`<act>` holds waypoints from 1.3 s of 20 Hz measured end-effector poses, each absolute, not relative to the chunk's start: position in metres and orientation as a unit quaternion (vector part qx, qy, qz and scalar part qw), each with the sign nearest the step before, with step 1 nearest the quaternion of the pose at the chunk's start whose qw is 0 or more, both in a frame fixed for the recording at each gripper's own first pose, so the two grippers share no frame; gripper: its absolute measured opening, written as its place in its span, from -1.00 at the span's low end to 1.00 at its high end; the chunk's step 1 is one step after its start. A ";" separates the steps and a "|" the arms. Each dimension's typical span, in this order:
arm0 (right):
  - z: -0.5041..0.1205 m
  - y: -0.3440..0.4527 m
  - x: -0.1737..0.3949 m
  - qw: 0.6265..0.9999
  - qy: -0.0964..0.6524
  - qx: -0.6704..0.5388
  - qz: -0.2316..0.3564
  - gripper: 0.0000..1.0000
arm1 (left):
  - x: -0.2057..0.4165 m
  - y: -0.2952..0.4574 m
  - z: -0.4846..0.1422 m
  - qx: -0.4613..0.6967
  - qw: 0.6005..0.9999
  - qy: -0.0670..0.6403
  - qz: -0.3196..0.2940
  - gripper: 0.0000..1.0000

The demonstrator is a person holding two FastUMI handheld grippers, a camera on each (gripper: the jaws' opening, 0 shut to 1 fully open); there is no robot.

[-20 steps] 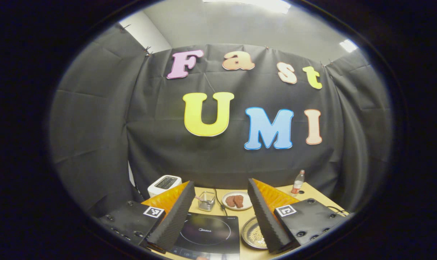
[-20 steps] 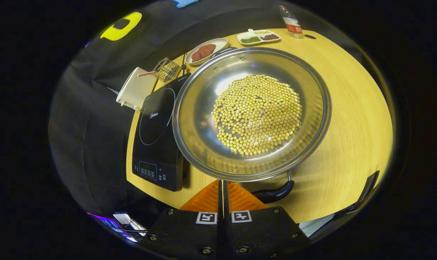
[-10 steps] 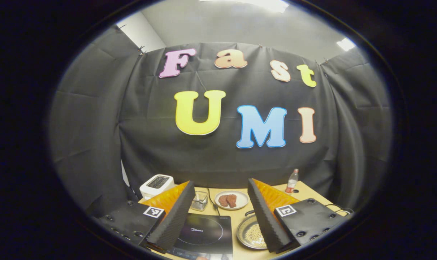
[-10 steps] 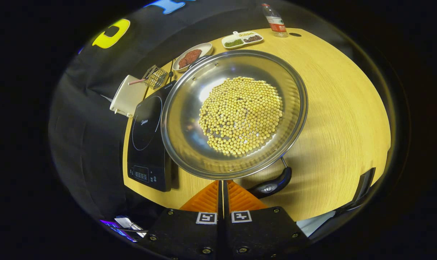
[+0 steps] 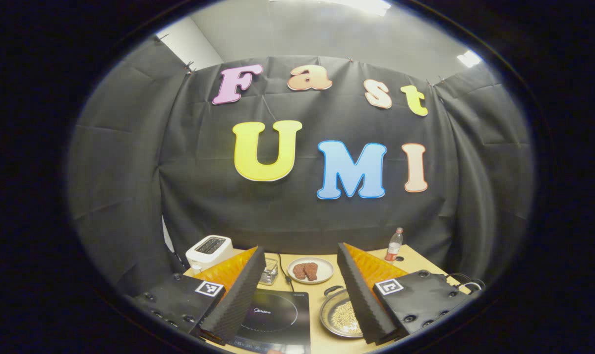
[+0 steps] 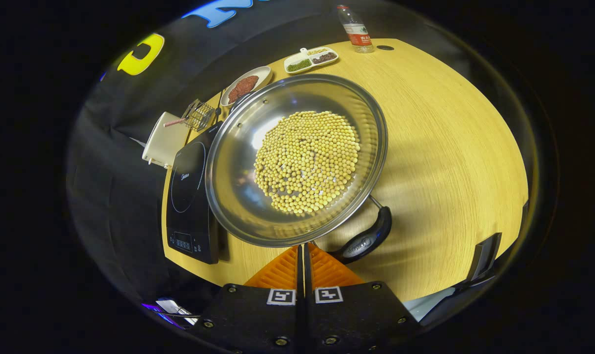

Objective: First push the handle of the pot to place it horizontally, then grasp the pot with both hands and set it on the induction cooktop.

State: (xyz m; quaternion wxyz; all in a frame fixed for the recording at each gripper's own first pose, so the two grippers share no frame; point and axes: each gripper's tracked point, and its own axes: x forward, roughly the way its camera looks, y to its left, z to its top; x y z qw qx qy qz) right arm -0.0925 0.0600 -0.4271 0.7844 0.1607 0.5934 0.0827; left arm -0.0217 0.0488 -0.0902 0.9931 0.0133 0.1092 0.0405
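A: Where was the round steel pot (image 6: pixel 297 157) of yellow beans?

B: On the wooden table (image 6: pixel 450 147), just beside the black induction cooktop (image 6: pixel 189 196), its black handle (image 6: pixel 364 241) near the right gripper (image 6: pixel 302 253), whose fingers were clenched together on nothing.

A: The left gripper (image 5: pixel 300 290)?

B: Released, fingers spread wide, hanging above the table.

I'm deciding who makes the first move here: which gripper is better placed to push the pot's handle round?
Right. The right gripper, shut, sits low at the pot rim, its handle just beside it. The left gripper is open, raised and farther back, aimed at the wall.
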 end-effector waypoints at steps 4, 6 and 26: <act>-0.428 0.043 -0.085 0.789 0.590 0.153 0.073 -0.99 | -0.020 0.043 -0.095 0.014 0.993 0.114 0.039 0.89; -0.429 0.035 -0.079 0.791 0.588 0.152 0.068 -1.00 | -0.019 0.041 -0.096 0.013 0.992 0.118 0.040 0.89; -0.437 -0.049 -0.015 0.808 0.577 0.088 0.080 -0.99 | 0.003 -0.007 -0.109 0.043 0.988 0.137 0.048 0.89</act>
